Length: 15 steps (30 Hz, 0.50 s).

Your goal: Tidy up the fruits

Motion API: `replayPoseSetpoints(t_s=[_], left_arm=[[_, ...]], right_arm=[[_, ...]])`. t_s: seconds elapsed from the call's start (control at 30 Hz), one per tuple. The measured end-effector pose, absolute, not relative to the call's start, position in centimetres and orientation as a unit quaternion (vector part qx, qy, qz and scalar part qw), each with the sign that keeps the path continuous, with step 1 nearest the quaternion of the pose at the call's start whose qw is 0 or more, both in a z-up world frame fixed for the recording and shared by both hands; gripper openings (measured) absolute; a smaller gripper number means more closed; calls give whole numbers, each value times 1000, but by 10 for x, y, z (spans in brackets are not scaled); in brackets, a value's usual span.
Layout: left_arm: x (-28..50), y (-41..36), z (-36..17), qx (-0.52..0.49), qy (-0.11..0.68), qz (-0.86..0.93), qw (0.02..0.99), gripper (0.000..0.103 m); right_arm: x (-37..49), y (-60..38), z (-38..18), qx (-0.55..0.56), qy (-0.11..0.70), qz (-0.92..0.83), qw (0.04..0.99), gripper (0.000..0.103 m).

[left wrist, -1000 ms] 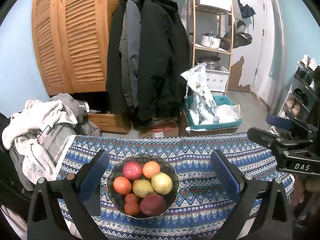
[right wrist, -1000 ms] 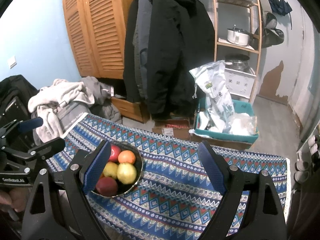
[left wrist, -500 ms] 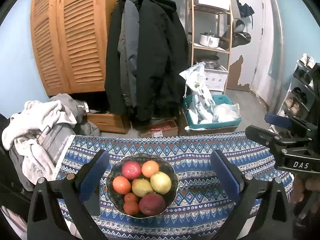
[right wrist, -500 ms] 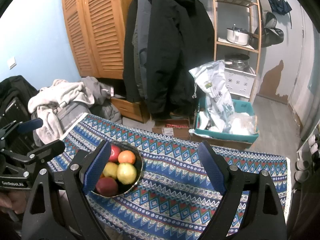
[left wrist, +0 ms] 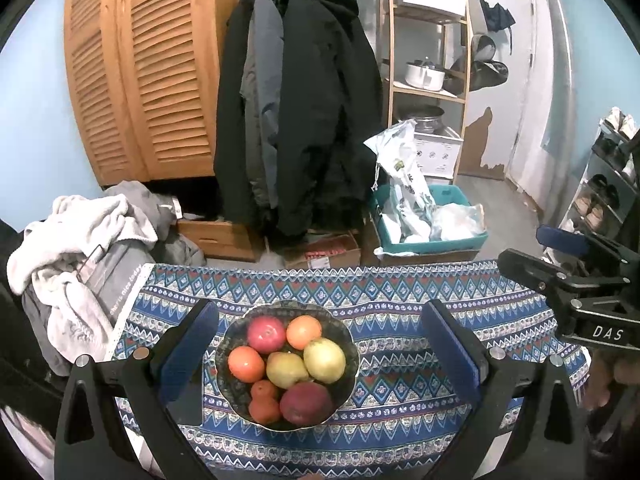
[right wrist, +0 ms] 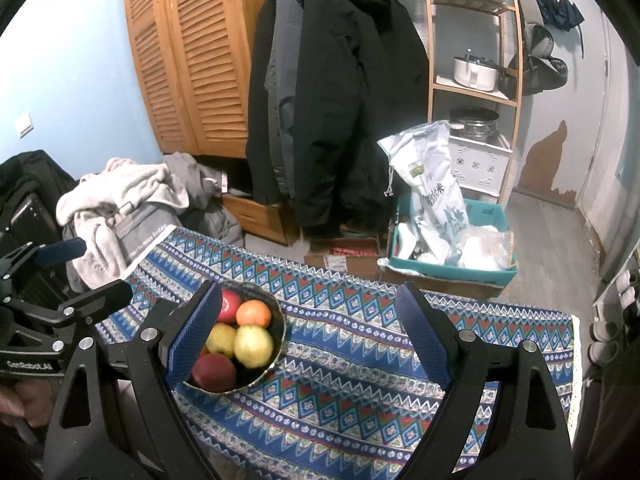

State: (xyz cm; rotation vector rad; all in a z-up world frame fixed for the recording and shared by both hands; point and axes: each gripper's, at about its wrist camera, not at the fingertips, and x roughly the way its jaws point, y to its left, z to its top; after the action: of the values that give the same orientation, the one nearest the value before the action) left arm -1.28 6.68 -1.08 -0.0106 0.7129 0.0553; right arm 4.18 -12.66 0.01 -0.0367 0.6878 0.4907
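While both tools hang released, left tool over the bowl on the patterned worktop, right tool just beside the bowl, the piled fruit looks firm, smooth, roll-prone; the topmost yellow apple offers free flanks for a gentle grip.

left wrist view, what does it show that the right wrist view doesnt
Only the left wrist view shows the whole bowl, with all seven fruits, including the small orange fruits at its near left, and the shoe rack.

Only the right wrist view shows the light switch and the black suitcase.

Both show the patterned cloth, the hanging coats, the teal crate and both grippers open, holding nothing.
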Motion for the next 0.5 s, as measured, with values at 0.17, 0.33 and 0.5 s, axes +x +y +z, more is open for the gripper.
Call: replayPoseSetpoints(t_s=[0.17,0.33,0.5], left_arm=[[-12,67,-10,-9,348,28,937,102],[-11,67,-12,-19,353,26,935,102],[-10,66,-15,-16,358,31,933,102]], right_arm=[[42,-127,-2,-18,337,235,912,87],[41,-127,-2,-18,337,235,912,88],[40,-126,-3,-19,339,236,911,88]])
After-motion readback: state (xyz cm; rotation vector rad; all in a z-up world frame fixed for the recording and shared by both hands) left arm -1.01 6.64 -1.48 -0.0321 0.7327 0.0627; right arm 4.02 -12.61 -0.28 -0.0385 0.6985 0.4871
